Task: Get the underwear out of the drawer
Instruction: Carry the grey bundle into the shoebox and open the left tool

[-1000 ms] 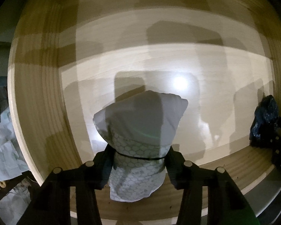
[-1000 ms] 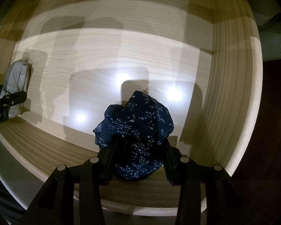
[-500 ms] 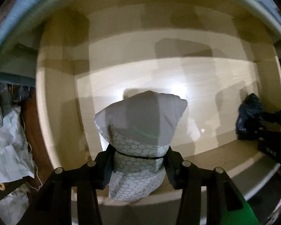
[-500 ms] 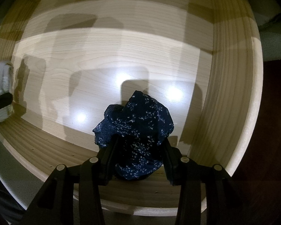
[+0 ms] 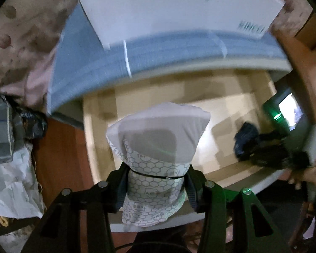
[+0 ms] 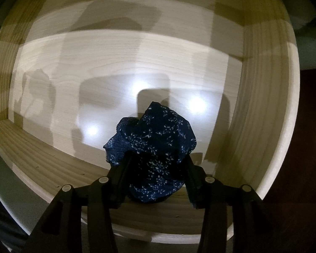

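Underwear, soft and light: my left gripper (image 5: 155, 187) is pinching the grey hexagon-print pair (image 5: 158, 147) mid-bundle above the drawer (image 5: 99, 139); my right gripper (image 6: 155, 168) is squeezing the crumpled navy floral pair (image 6: 155, 141) inside, jaws just easing.

Pale hexagon-print underwear (image 5: 155, 181) hangs above the wooden drawer (image 5: 99, 147); navy floral underwear (image 6: 155, 147) inside.

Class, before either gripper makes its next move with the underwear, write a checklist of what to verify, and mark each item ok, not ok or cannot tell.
1. Left gripper clamps the grey hexagon-print underwear: ok.
2. Grey piece above the pale wooden drawer: ok.
3. Right gripper on the navy floral underwear: ok, though its jaws have just been opening slightly.
4. Navy piece out of the drawer: not ok.
5. Other garments left in the drawer: cannot tell.
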Demonstrator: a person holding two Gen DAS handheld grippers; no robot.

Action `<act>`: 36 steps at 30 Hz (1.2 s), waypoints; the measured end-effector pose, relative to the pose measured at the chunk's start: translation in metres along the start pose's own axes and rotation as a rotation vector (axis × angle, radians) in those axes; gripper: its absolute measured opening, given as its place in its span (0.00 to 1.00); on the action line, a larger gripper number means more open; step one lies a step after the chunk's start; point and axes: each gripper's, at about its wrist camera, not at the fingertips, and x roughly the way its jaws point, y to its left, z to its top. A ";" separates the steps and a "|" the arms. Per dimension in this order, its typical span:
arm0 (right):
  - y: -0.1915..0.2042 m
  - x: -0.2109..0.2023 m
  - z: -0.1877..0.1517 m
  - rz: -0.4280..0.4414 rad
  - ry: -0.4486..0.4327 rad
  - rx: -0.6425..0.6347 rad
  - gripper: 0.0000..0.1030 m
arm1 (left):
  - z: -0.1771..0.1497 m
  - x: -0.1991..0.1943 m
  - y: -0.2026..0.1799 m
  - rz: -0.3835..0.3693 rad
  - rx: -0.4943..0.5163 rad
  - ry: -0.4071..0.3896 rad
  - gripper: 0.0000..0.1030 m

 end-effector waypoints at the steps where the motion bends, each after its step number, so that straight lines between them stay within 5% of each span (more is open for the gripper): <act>1: 0.000 0.000 0.000 0.000 0.000 0.000 0.40 | 0.002 -0.009 0.002 0.000 -0.002 -0.025 0.46; 14: 0.000 0.000 0.000 0.000 0.000 0.000 0.41 | 0.058 -0.121 0.017 0.035 -0.040 -0.336 0.46; 23: -0.001 0.001 0.000 -0.002 0.001 -0.001 0.41 | 0.119 -0.131 0.032 0.065 -0.107 -0.385 0.46; 36: 0.001 -0.002 0.000 0.000 -0.004 0.006 0.42 | 0.187 -0.097 0.042 0.076 -0.140 -0.330 0.46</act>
